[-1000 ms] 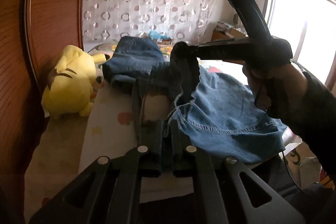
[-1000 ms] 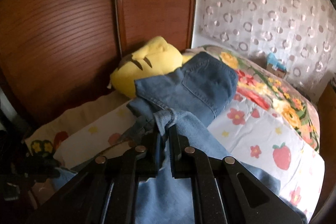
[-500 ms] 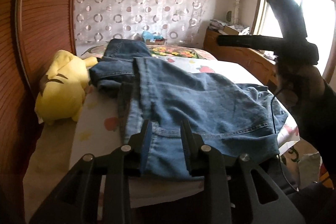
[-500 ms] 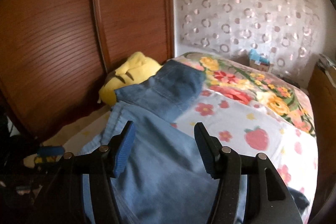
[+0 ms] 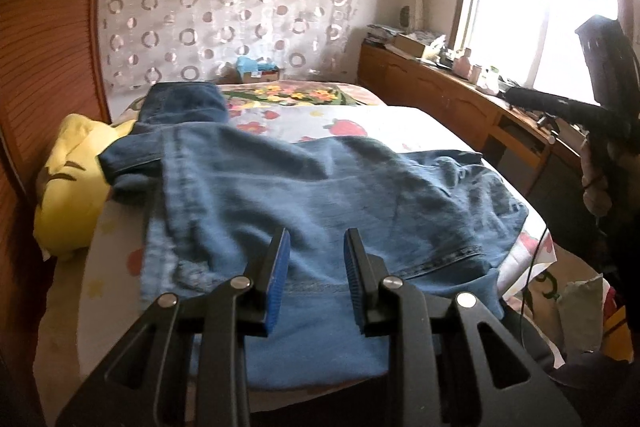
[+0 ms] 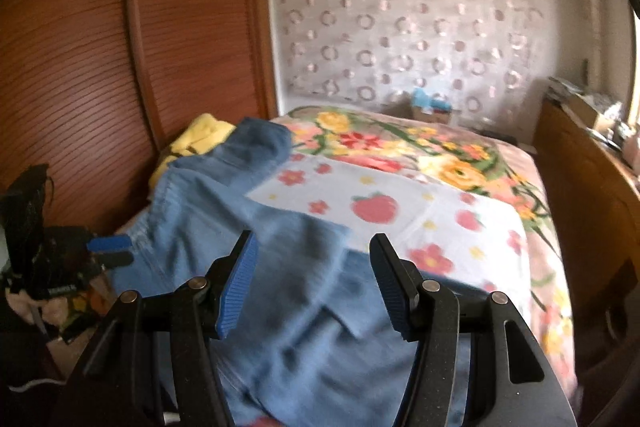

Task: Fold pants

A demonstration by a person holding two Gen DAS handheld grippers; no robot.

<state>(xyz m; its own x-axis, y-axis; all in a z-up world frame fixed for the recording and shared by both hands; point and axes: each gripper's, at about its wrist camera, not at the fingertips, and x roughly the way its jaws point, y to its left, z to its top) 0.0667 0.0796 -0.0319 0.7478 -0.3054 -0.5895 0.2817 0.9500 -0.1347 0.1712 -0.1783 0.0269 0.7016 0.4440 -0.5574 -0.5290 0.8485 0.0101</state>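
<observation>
Both tools have let go since a second ago: the left tool (image 5: 314, 247) and right tool (image 6: 312, 253) hover parted above the jeans (image 5: 320, 195), spread on the bed (image 6: 460, 211), yellow plush (image 5: 72, 187) at nine o'clock.

Left wrist view: from the bed's (image 5: 400, 119) near edge, low over the jeans (image 5: 320, 195), facing the patterned curtain (image 5: 224, 7), window (image 5: 540, 23) at right. Right wrist view: close above the jeans (image 6: 256, 235), angled toward the wooden wardrobe (image 6: 120, 47). Shared: jeans, yellow plush (image 5: 68, 187) (image 6: 196, 139), floral bedspread, curtain (image 6: 400, 27).
</observation>
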